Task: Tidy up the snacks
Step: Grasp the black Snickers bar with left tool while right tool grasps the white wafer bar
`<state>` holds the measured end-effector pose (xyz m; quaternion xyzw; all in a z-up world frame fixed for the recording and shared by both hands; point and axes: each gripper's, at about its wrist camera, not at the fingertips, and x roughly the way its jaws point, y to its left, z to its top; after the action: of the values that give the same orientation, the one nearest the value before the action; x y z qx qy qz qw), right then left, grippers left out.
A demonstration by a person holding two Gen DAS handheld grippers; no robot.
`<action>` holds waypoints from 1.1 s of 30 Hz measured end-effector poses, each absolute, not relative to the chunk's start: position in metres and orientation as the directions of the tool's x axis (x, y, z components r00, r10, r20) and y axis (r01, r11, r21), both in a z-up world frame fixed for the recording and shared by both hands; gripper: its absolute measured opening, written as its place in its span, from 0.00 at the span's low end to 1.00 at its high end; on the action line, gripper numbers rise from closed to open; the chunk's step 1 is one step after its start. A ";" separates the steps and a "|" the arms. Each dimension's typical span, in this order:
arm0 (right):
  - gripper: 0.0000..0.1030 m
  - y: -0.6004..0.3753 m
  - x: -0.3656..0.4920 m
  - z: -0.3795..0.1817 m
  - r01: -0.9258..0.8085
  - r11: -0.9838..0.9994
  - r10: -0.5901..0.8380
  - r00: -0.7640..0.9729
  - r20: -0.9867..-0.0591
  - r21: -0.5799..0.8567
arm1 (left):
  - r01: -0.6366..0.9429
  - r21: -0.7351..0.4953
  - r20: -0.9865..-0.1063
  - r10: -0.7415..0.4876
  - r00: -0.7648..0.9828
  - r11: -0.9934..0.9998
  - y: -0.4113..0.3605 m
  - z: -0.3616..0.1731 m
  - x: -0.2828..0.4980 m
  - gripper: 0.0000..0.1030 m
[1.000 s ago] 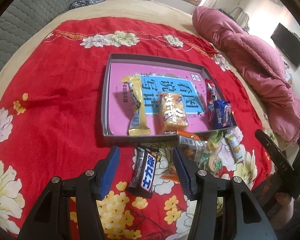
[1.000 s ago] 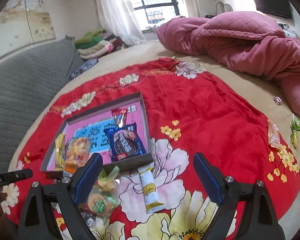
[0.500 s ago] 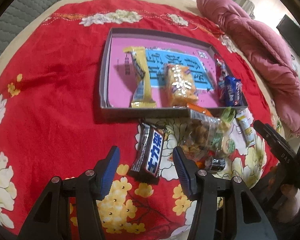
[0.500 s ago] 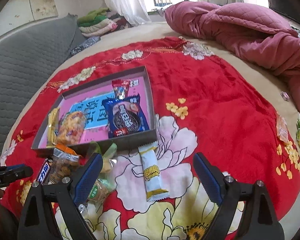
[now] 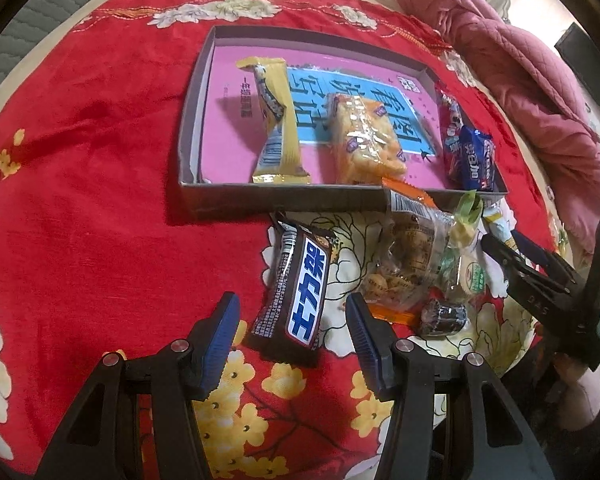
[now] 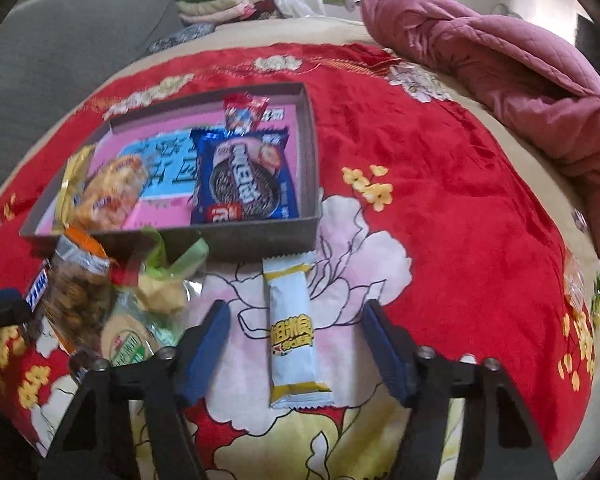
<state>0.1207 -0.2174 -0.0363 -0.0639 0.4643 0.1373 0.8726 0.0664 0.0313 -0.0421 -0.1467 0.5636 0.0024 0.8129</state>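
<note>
Under everything lies the red flowered blanket (image 5: 80,200), spread over a bed, with a rumpled pink quilt (image 6: 520,68) heaped along its right side. On the blanket sits the shallow grey box (image 5: 188,128), its pink floor printed with a blue panel of large Chinese characters that I cannot make out from here. Inside it, from left to right, lie a yellow wafer bar (image 5: 278,120) with its long axis running toward the far wall, a clear pack of golden crackers (image 5: 364,138) lined up the same way, and at the right end a blue Oreo pack (image 6: 244,176) with a small red packet (image 6: 244,112) just beyond it. Outside the near wall of the box is a loose heap: a clear bag of brown nuts with an orange edge (image 5: 408,264), a green-and-cream round pack (image 5: 472,276), a green-twisted candy (image 5: 468,208) and a small dark wrapped sweet (image 5: 444,316). My left gripper (image 5: 292,320) stands wide open around the dark chocolate bar (image 5: 300,292), whose white label carries blue Chinese characters; the bar lies flat on the blanket, long axis pointing away from me toward the box, its near end between my fingers without touching either. My right gripper (image 6: 296,340) is also spread wide, straddling a white and yellow snack stick (image 6: 294,328) with yellow lettering I cannot read, which lies lengthwise pointing at the box wall.
</note>
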 end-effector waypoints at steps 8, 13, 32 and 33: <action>0.26 -0.212 0.121 -0.042 -0.354 0.935 0.217 0.508 -0.833 0.028 | -0.160 -0.206 -0.922 -0.137 0.362 0.965 0.026 -0.051 0.072 0.55; 0.19 -0.207 0.116 -0.039 -0.393 0.918 0.259 0.501 -0.826 0.050 | -0.159 -0.196 -0.919 -0.124 0.374 0.968 0.025 -0.054 0.074 0.54; 0.19 -0.218 0.113 -0.023 -0.384 0.905 0.369 0.490 -0.790 0.185 | -0.122 -0.209 -0.897 -0.141 0.418 0.970 0.020 -0.052 0.071 0.29; 0.19 -0.218 0.113 -0.022 -0.386 0.903 0.374 0.491 -0.787 0.188 | -0.122 -0.211 -0.896 -0.142 0.420 0.970 0.021 -0.050 0.070 0.29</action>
<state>0.1127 -0.2183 -0.0219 -0.0066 0.4538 0.2202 0.8635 0.0699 0.0213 -0.0498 -0.1226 0.5384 -0.0062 0.8337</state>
